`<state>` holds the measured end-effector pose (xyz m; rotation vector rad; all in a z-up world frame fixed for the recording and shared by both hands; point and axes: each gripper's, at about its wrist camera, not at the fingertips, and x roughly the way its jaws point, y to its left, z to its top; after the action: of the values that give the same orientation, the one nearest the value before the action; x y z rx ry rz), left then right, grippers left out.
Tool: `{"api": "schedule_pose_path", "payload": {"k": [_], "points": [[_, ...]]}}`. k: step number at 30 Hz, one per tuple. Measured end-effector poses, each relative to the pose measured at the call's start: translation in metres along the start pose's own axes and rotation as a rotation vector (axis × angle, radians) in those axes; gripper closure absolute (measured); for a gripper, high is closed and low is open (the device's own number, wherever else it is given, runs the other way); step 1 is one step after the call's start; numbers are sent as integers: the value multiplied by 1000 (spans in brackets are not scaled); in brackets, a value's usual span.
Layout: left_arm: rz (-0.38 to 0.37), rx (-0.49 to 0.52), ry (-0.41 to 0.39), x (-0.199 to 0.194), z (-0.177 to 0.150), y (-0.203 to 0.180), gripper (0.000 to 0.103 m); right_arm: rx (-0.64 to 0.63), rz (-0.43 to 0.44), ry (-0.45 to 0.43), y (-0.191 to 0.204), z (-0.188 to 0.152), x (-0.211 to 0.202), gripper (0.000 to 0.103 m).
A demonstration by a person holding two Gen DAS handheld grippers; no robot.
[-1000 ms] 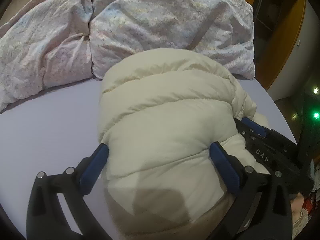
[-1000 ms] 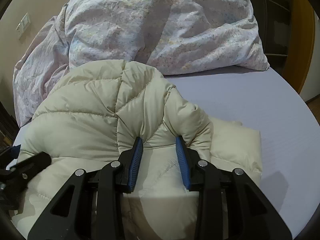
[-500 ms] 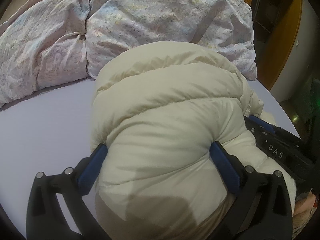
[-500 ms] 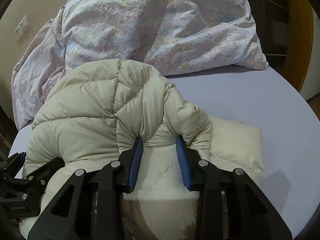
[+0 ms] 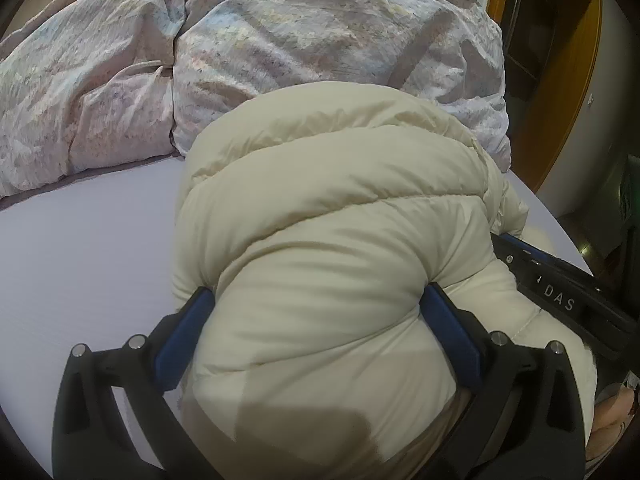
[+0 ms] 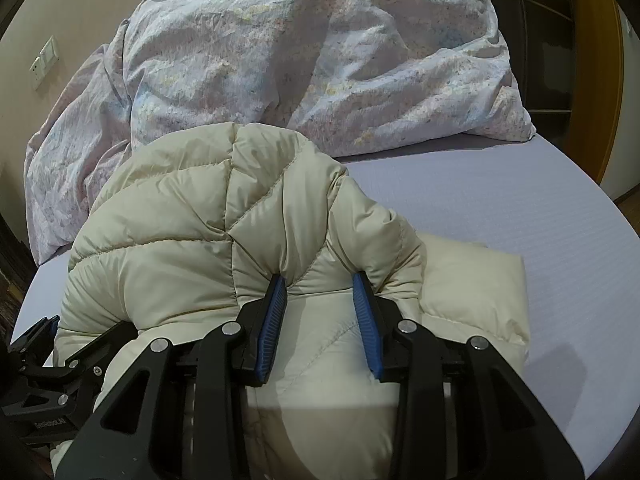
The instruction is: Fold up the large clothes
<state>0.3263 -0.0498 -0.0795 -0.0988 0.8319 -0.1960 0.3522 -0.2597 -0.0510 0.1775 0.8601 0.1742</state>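
Note:
A cream puffer jacket (image 5: 340,200) lies bunched on the lilac bed sheet (image 5: 88,248). My left gripper (image 5: 320,300) is shut on a thick roll of it, which bulges between the blue pads. In the right wrist view, the right gripper (image 6: 320,292) is shut on a narrower quilted fold of the jacket (image 6: 168,248), and a flat folded layer (image 6: 472,280) lies beneath on the right. The right gripper (image 5: 560,292) shows at the jacket's right side in the left wrist view. The left gripper (image 6: 48,360) is only partly visible at the lower left of the right wrist view.
A crumpled flowered duvet (image 5: 280,32) fills the back of the bed, close behind the jacket. Bare sheet (image 6: 520,216) spreads right of the jacket. A wooden door frame (image 5: 560,100) stands beyond the bed's right edge, and a wall switch (image 6: 44,62) sits far left.
The left gripper has sunk with its roll of jacket, which now looms higher in its view. The left gripper has come in closer at the right view's lower left. The right gripper has kept still.

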Motion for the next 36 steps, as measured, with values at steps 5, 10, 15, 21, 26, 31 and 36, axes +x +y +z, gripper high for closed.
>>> {"api": "schedule_pose_path", "payload": {"k": [5,10,15,21,26,31,36], "points": [[-7,-10,-4,1,-1,2,2,0,0,0,1,-1,0,66],[-2,-9,-5,-2,-2,2,2,-6,-5,8,2,2,-3,64],[-53,-49,46,-26,2,14,2,28,40,14,-2,12,-33,22],[-81,-82,43,-68,15,38,2,166,76,43,-41,28,-78,1],[-97,-142,133,-64,18,63,2,333,147,227,-81,20,-60,1],[-160,-238,217,-50,7,82,2,498,282,373,-105,-1,-35,1],[-233,-277,252,-44,2,91,2,578,397,444,-109,-11,-19,1]]}}
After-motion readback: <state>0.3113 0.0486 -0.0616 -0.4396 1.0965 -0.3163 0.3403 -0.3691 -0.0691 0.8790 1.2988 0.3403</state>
